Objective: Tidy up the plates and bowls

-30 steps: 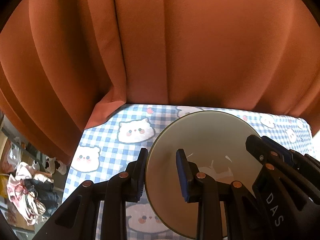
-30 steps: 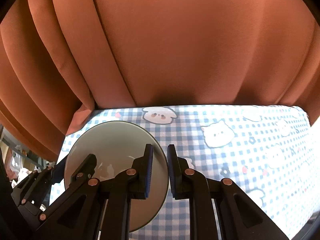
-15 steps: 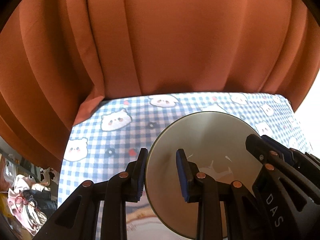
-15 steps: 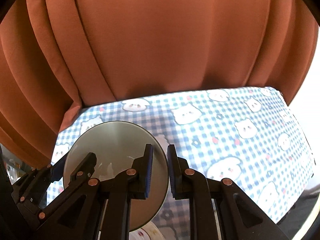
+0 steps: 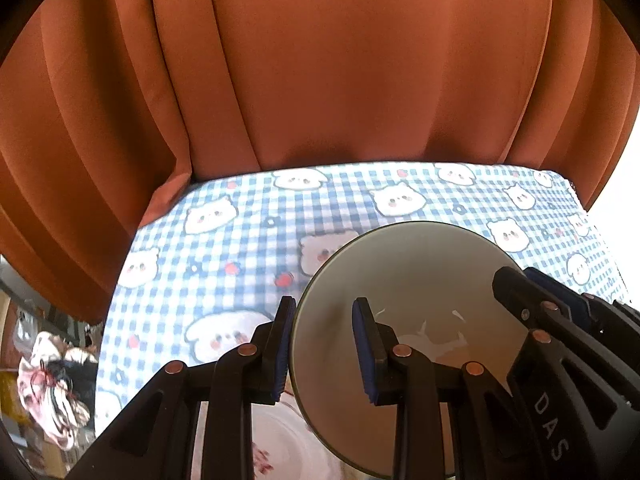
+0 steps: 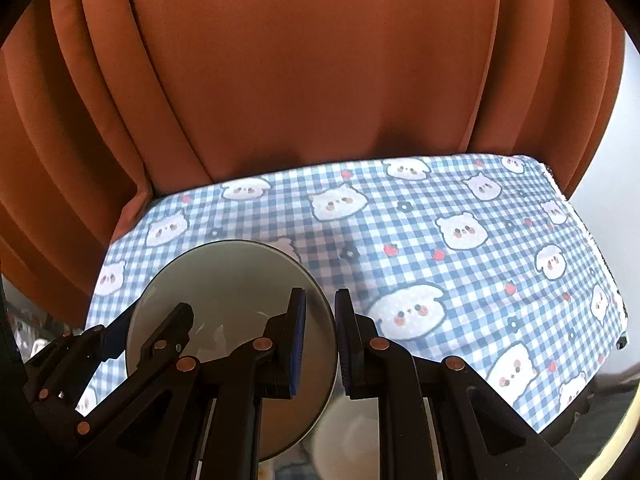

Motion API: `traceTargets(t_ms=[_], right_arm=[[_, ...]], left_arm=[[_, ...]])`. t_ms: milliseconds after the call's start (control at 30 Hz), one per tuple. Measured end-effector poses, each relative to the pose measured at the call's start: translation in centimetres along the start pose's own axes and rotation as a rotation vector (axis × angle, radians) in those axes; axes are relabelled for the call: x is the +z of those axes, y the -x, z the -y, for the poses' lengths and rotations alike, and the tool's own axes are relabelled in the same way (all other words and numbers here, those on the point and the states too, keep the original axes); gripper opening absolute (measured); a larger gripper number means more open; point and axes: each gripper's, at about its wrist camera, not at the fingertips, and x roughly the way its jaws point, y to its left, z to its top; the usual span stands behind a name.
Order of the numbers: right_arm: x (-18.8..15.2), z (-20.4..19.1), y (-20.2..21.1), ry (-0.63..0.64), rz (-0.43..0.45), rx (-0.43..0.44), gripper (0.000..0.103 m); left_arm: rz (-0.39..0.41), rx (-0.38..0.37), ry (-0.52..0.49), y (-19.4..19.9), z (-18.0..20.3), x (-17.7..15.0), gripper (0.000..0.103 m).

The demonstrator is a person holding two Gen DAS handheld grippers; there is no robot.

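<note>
Evidently, both grippers, the left gripper [image 5: 322, 350] and right gripper [image 6: 320, 346], were clamped on opposite rims of the round grey-green ceramic bowl [image 5: 408, 280], carried above the blue checked tablecloth [image 6: 460, 280]; next, probably lowering it level onto the white dishes [image 5: 288, 440] below.

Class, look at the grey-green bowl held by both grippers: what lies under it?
Under the bowl a white dish with small reddish marks partly shows on the checked tablecloth; the rest is covered.
</note>
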Motion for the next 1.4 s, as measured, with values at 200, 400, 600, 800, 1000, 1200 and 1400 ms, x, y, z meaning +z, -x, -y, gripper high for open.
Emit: traceTargets(t_ms=[200,400,600,800,1000,1200,1400], right_arm=[[-1.2,3.3,0.3,0.042,-0.018,0.041,0.019],[-2.6,6.1,0.3,0.083,-0.029,0.082,0.019],[-3.7,8.2,0.3,0.12,-0.036,0.108,0.019],[-4.4,9.5,0.6,0.154,-0.049,0.144,0.019],[-5.5,10.4,-0.1,0.169,-0.086,0.166,0.019],[-6.4,10.4,-1.2,0.195,-0.122,0.172,0.019],[-6.8,10.2,-2.4,0.218,-0.155,0.165,0.019]], left_arm=[[-0.018,0.039,0.037,0.6,3.0,-2.0,0.027],[-0.033,0.064,0.083,1.0,5.6,-4.0,0.028],[-0.045,0.085,0.129,1.3,7.4,-5.4,0.028],[-0.05,0.11,0.142,1.7,8.7,-6.6,0.028],[-0.092,0.127,0.157,0.8,9.2,-8.0,0.028],[-0.142,0.125,0.189,-0.5,9.2,-9.1,0.027],[-0.172,0.123,0.209,-1.5,9.0,-9.7,0.027]])
